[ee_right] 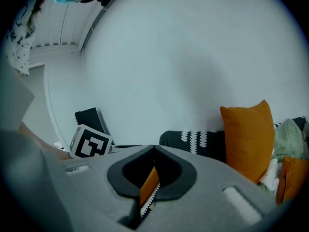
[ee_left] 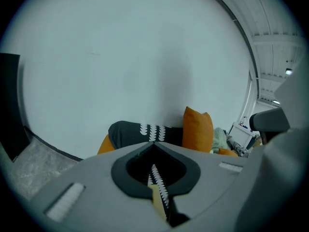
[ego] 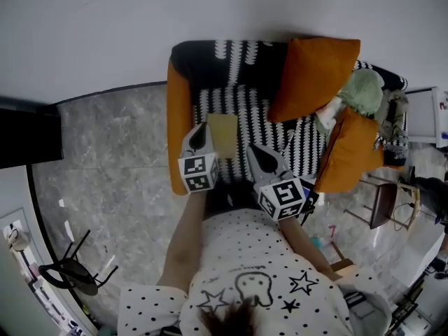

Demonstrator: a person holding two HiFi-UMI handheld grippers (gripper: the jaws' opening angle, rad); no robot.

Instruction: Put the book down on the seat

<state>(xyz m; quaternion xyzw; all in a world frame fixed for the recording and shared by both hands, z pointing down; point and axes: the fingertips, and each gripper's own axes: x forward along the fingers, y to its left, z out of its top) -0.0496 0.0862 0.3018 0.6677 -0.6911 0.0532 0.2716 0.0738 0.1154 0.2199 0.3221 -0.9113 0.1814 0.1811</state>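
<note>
A thin pale yellow book (ego: 224, 135) lies flat on the black-and-white patterned seat (ego: 252, 114) of an armchair with orange sides. My left gripper (ego: 201, 133) hovers at the book's left edge, jaws shut with nothing between them. In the left gripper view, my left gripper (ee_left: 154, 146) shows only a slit, with a strip of the book (ee_left: 157, 201) and seat pattern behind it. My right gripper (ego: 257, 152) is over the seat's front, just right of the book, apart from it. Seen in its own view, the right gripper (ee_right: 154, 150) also has its jaws together and empty.
Two orange cushions (ego: 312, 75) (ego: 350, 152) and a green cloth (ego: 364, 93) crowd the seat's right side. A small wooden side table (ego: 383, 203) stands to the right. A black stool (ego: 73, 268) sits on the marble floor at lower left, beside a dark cabinet (ego: 28, 138).
</note>
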